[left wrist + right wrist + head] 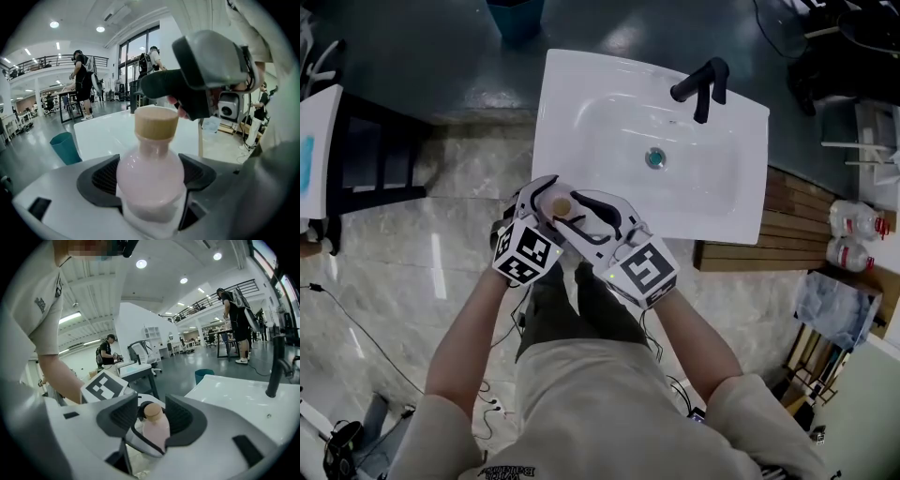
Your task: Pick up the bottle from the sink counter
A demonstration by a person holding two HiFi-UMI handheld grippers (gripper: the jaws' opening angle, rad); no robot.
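Two claws: we see the left claw (148,177) closed on the pink bottle (150,161), its pads pressing the rounded body below the wooden cap (156,123). The right claw (151,418) stands wide, pads off the bottle though it shows between them.
Bottle's place: at the near rim of the white sink (609,84), in front of the person, with hard floor (441,253) beneath the claws. Its base is hidden from us.
Main risk: we judge a slip likeliest. The body is smooth and bulging, and only one claw bears it, so a loosened squeeze or a tilt could send it down.
Second risk: the open right claw sits just beside the bottle, and a careless sweep could knock the cap and lever the bottle out of the hold.
Third risk: a swing toward the basin could strike the rim or the black faucet (701,84).
Consequence: we cannot tell the material. If it is glass, a fall to the floor may break it.
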